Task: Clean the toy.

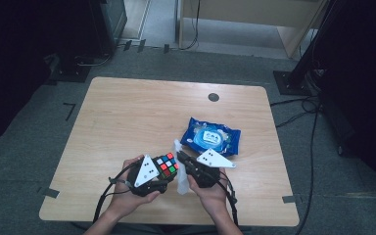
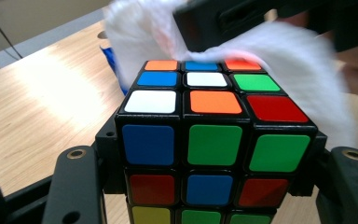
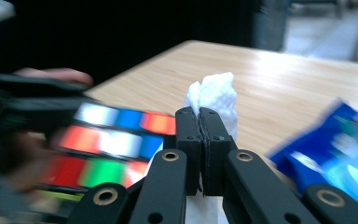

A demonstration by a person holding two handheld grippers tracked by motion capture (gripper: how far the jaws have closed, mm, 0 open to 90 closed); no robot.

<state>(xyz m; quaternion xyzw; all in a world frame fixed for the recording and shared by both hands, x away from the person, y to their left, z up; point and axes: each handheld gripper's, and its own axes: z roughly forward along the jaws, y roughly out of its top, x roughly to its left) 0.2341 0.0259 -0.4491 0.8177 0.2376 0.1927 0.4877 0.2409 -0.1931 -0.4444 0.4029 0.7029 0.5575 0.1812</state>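
White wipe (image 3: 213, 97) pinched in right gripper (image 3: 200, 122) beside cube (image 2: 205, 140), which left gripper (image 2: 205, 186) clamps; blue packet (image 1: 210, 136) blurred, cut off in right gripper view.

Surface (image 1: 127, 117): light wood grain, rounded corners, mostly bare. 1 round dark grommet (image 1: 214, 97) near the far edge, right of centre. Blue wipes pack (image 1: 210, 136) lies flat on the right half, white label up, slightly skewed to the edges. The same pack (image 3: 335, 158) sits at the right of the right gripper view, blurred. Grey carpet floor (image 1: 39, 147) all around, with dark tape marks (image 1: 69, 108) left of the surface. Black stand base (image 1: 293, 82) at the far right, cables (image 1: 313, 127) trailing down the right side. Pale wooden furniture (image 1: 254, 19) behind. Dark gear at the far left, detail not readable.
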